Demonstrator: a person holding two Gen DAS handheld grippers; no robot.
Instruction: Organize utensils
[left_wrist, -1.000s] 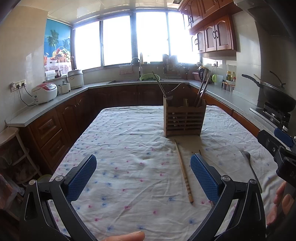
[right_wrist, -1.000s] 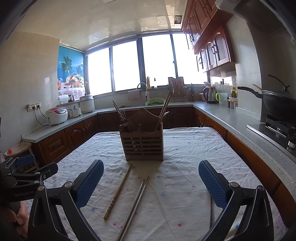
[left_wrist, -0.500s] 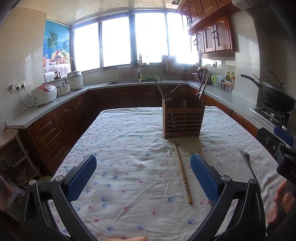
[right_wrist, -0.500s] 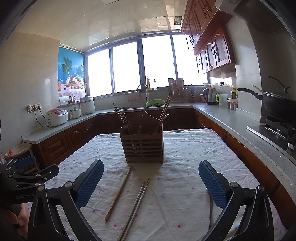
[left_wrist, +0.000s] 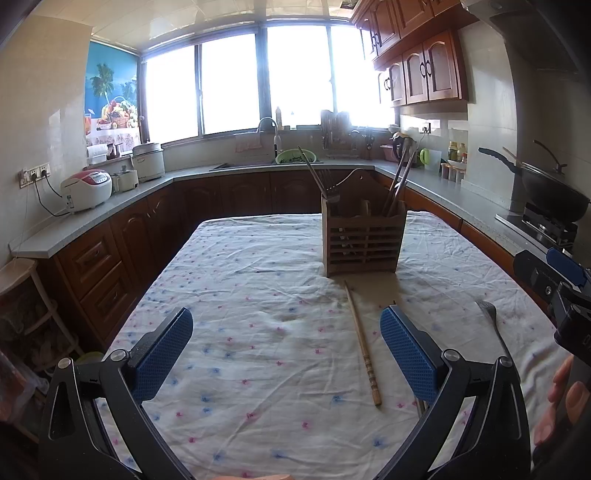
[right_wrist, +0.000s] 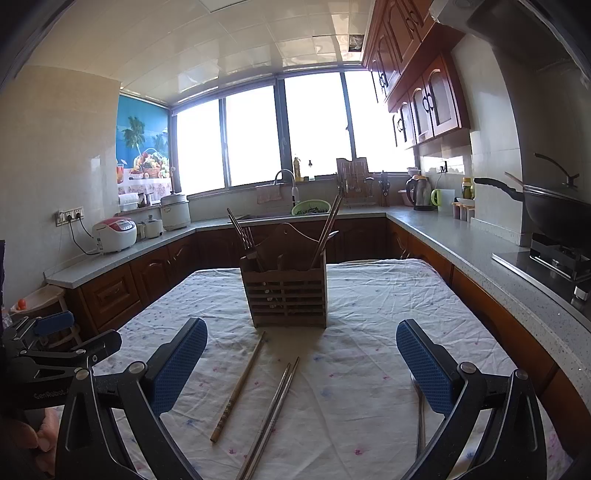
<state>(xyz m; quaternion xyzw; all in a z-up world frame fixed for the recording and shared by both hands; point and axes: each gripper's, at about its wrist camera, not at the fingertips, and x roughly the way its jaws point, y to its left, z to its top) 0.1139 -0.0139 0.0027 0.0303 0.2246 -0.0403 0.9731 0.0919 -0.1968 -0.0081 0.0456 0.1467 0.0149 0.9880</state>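
Closest in, both grippers hang over the near end of the surface with nothing in them. The left gripper (left_wrist: 286, 354) has its fingers (left_wrist: 164, 354) spread wide, blue pads facing each other across bare cloth. Same story on the right gripper (right_wrist: 301, 363): fingers (right_wrist: 424, 373) wide apart, empty, pointed straight down the table at the work ahead. That reads to me as a ready stance, each tool opened so it can drop over a thin utensil without nudging it.

Just beyond the pads, loose pieces lie flat on the flowered cloth (right_wrist: 369, 314). A wooden chopstick (right_wrist: 238, 387) runs lengthwise, its far tip nearly at the foot of the holder. Beside it, a little to the right, a metal chopstick pair (right_wrist: 271, 413) lies side by side, touching. Further right, a fork (left_wrist: 493, 325) rests tines away, partly hidden behind the right gripper's finger in its own view. They all point roughly toward the holder, which should make a straight pick-and-carry easy.

Mid-table stands the wooden utensil holder (right_wrist: 286, 295), upright, slatted front facing us. It already carries some pieces: dark-handled utensils leaning left, long chopsticks leaning right. So sorting looks partly done, with the loose ones left to go in.

Far back, the sink and windows, bright.
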